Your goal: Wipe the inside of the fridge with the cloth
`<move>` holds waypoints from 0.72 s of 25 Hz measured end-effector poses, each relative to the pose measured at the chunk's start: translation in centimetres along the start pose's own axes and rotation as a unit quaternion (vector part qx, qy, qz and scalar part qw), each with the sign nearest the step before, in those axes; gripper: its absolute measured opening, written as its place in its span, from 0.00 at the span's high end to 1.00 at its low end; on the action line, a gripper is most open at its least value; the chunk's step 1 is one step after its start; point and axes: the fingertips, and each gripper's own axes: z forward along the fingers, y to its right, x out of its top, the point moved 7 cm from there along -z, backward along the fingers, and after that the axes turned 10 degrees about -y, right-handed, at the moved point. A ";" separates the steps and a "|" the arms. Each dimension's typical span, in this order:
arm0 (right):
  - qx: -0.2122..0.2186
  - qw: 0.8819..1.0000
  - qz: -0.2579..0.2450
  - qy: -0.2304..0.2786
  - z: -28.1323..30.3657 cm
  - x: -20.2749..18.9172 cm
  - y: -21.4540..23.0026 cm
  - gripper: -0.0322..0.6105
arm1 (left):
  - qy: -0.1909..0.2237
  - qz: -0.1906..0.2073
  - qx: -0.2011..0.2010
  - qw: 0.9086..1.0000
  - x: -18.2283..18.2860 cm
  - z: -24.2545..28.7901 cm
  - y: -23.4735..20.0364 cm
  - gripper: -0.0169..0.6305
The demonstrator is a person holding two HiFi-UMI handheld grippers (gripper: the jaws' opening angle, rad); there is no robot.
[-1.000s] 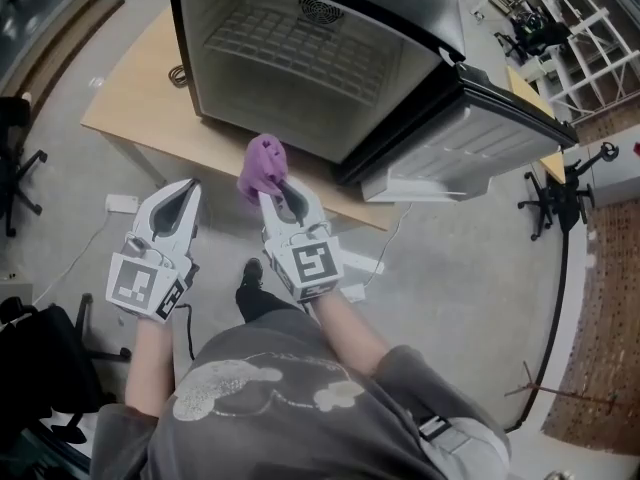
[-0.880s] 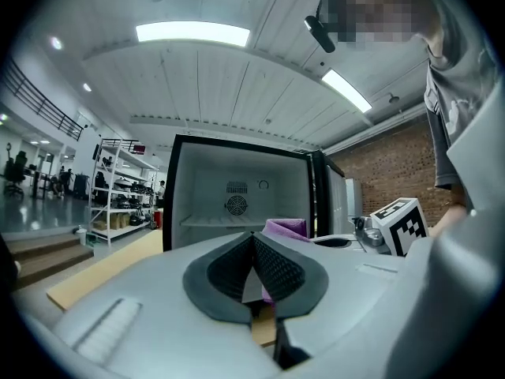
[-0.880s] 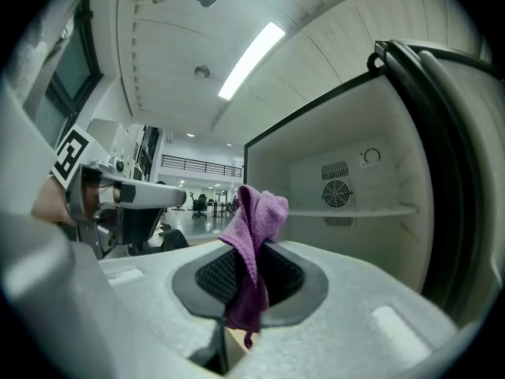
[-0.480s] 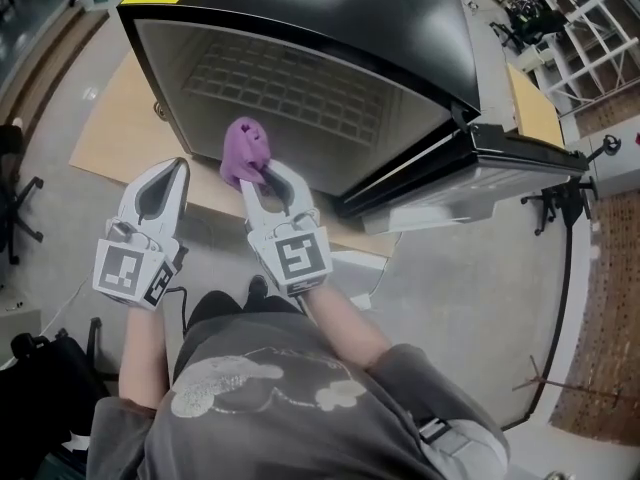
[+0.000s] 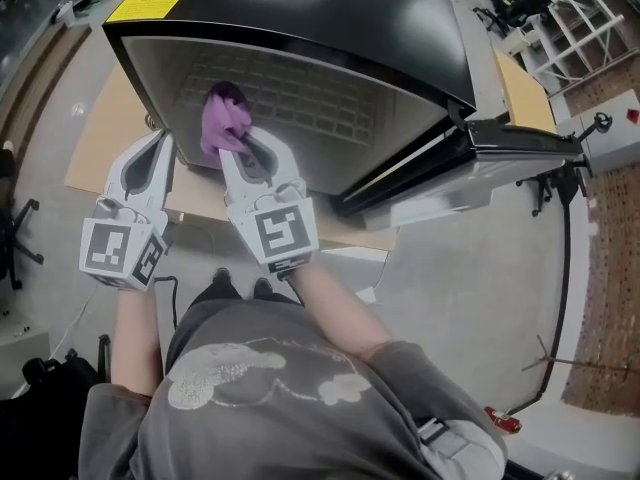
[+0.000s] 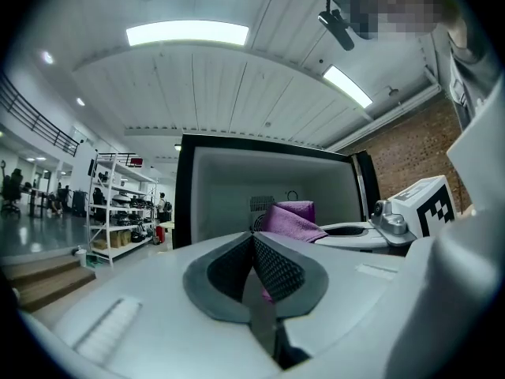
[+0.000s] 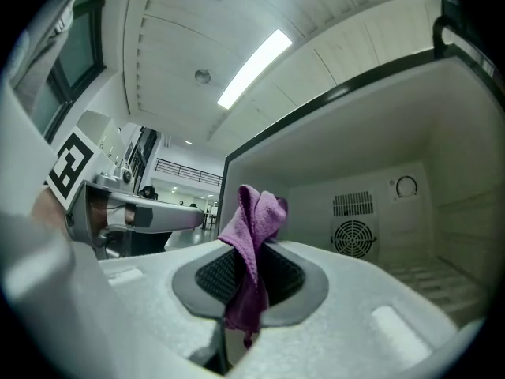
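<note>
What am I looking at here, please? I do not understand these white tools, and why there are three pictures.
There is no robot: a person holds a hand tool in each hand. The head view comes from a camera on the person's head and looks down. The other two views come from a camera on each tool. The right gripper pinches a purple cloth between its fingers. The left gripper is shut and empty. Ahead, a small fridge stands open on a wooden table, with its door swung to the right.
</note>
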 end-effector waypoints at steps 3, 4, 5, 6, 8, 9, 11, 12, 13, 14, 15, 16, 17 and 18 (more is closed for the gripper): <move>-0.025 1.000 -0.007 0.005 0.8 1.4 0.4 0.89 | 0.012 0.005 -0.004 1.000 1.0 0.1 -1.4 0.95; -0.035 0.999 -0.010 0.005 1.3 1.9 0.6 0.89 | 0.016 0.008 -0.006 1.000 1.4 0.2 -1.9 0.95; -0.043 0.999 -0.013 0.004 1.9 2.4 0.7 0.89 | 0.020 0.010 -0.008 1.000 1.6 0.3 -2.3 0.95; -0.051 0.999 -0.017 0.003 2.6 2.9 0.9 0.89 | 0.022 0.011 -0.011 1.000 1.8 0.4 -2.8 0.95; -0.064 0.998 -0.024 0.000 4.2 3.6 1.3 0.89 | 0.024 0.012 -0.019 0.999 2.0 0.7 -3.7 0.95; -0.070 0.997 -0.026 -0.001 5.2 3.8 1.6 0.89 | 0.025 0.012 -0.022 0.999 2.1 0.9 -4.2 0.95; -0.082 0.996 -0.028 -0.004 7.0 4.3 2.1 0.89 | 0.029 0.012 -0.028 0.999 2.2 1.2 -5.0 0.95; -0.089 0.996 -0.030 -0.007 7.8 4.6 2.3 0.89 | 0.032 0.013 -0.030 0.999 2.3 1.3 -5.4 0.95; -0.094 0.995 -0.032 -0.011 8.5 4.9 2.5 0.89 | 0.036 0.014 -0.032 0.999 2.3 1.4 -5.7 0.95; -0.098 0.994 -0.035 -0.016 9.3 5.1 2.7 0.89 | 0.038 0.015 -0.033 0.999 2.4 1.4 -6.1 0.95; -0.100 0.994 -0.039 -0.023 10.2 5.2 2.8 0.89 | 0.039 0.015 -0.036 0.998 2.4 1.4 -6.4 0.95; -0.101 0.994 -0.042 -0.030 11.0 5.2 2.9 0.89 | 0.040 0.015 -0.038 0.998 2.4 1.5 -6.7 0.95; -0.102 0.993 -0.045 -0.038 11.8 5.2 3.0 0.89 | 0.039 0.014 -0.041 0.998 2.4 1.6 -7.0 0.95; -0.103 0.993 -0.048 -0.046 12.5 5.0 3.0 0.89 | 0.038 0.013 -0.044 0.998 2.3 1.7 -7.3 0.95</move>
